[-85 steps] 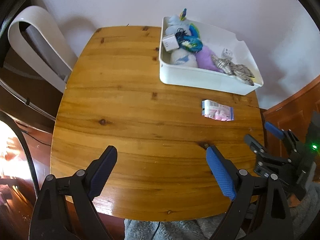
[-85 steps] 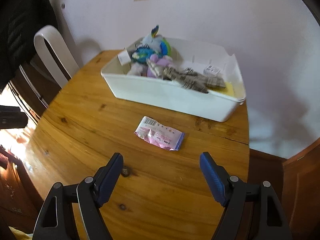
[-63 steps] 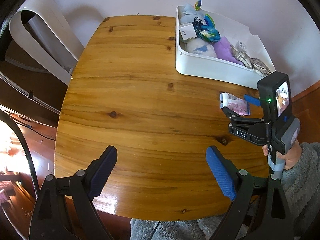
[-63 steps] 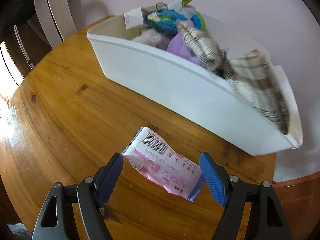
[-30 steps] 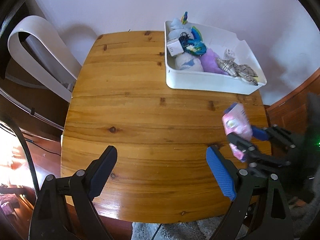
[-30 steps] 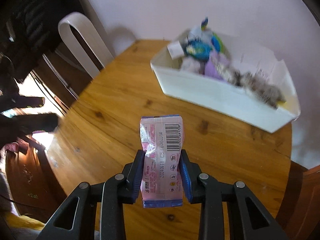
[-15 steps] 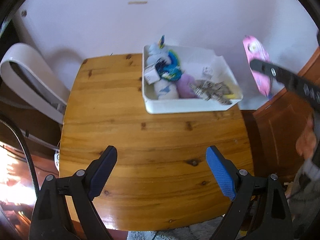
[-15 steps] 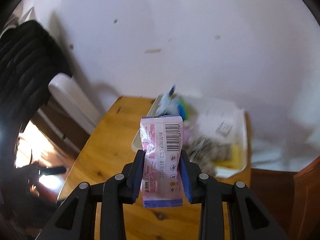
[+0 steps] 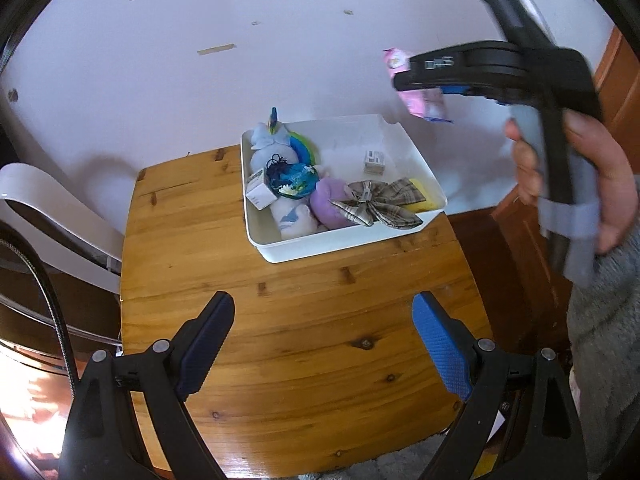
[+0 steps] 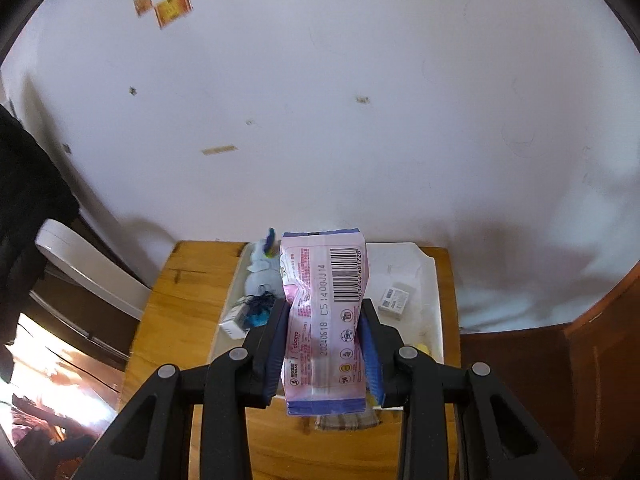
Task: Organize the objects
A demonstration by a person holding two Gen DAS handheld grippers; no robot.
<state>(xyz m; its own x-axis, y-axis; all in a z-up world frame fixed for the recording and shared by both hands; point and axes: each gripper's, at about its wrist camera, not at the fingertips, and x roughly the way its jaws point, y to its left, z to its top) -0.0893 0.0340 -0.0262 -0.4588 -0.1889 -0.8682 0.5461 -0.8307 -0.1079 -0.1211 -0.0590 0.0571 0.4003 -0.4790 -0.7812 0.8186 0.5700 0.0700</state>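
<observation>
Your right tool (image 10: 324,346) is clamped on the pink packet (image 10: 325,320), blue pads squeezing it from both sides, barcode side facing the camera and the packet standing up lengthwise out past the tips. It's held up in the air, with the white bin (image 10: 430,280) below and just ahead of the tool, so the packet covers the middle of the bin from that view.

From your left tool's camera you can see your right hand (image 9: 576,184) wrapped round the handle, up high to the right, the packet (image 9: 418,100) poking out of the black arms, above the far right corner of the bin (image 9: 340,246).

Your left tool (image 9: 322,350) has its fingers wide apart with nothing between them, hanging over the near part of the wooden surface (image 9: 280,340). The bin sits ahead of it at the far right side of the surface, holding a unicorn plush (image 9: 272,140), a plaid cloth bow (image 9: 378,204), a purple plush (image 9: 326,204) and a couple of small boxes (image 9: 260,194).
</observation>
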